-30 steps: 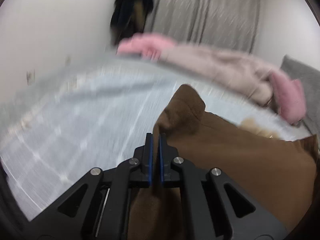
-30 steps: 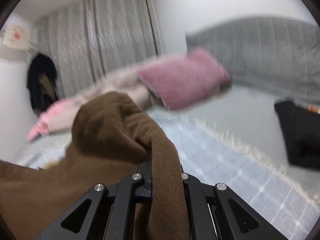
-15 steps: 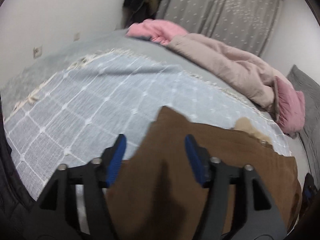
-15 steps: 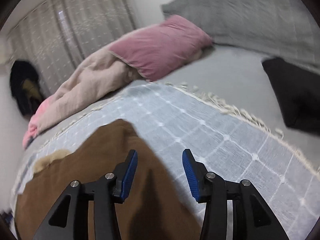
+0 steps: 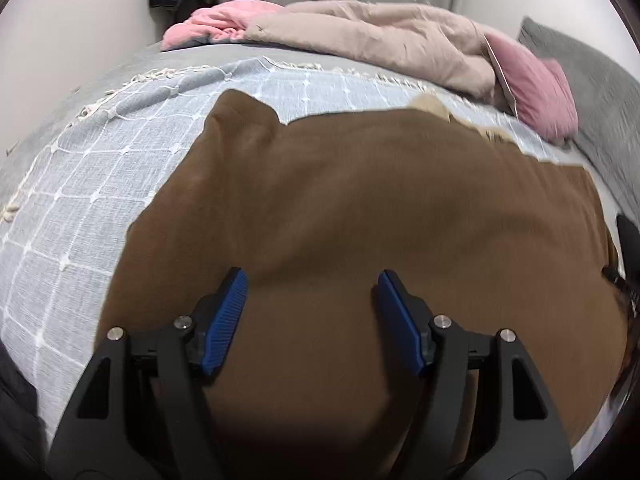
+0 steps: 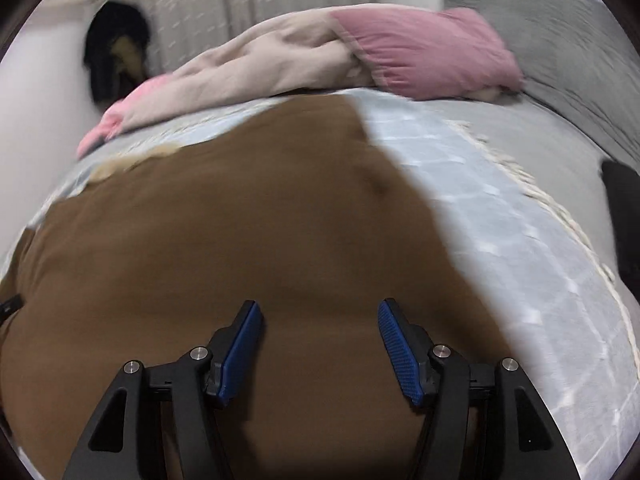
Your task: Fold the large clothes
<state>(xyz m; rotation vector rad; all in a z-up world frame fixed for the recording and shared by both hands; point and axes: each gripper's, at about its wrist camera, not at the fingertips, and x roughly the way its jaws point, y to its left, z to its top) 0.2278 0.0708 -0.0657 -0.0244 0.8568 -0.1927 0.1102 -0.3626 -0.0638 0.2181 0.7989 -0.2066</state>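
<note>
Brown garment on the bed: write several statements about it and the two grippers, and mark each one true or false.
1. The left gripper has its jaws open, with nothing between them. True.
2. The right gripper is clamped on a fold of the brown garment. False: its jaws stand apart above the cloth.
3. The brown garment lies on a light blue checked blanket. True.
4. A pink pillow rests on top of the brown garment. False: it sits beyond it, near the beige quilt.
5. The brown garment hangs in the air. False: it lies spread on the bed.
</note>
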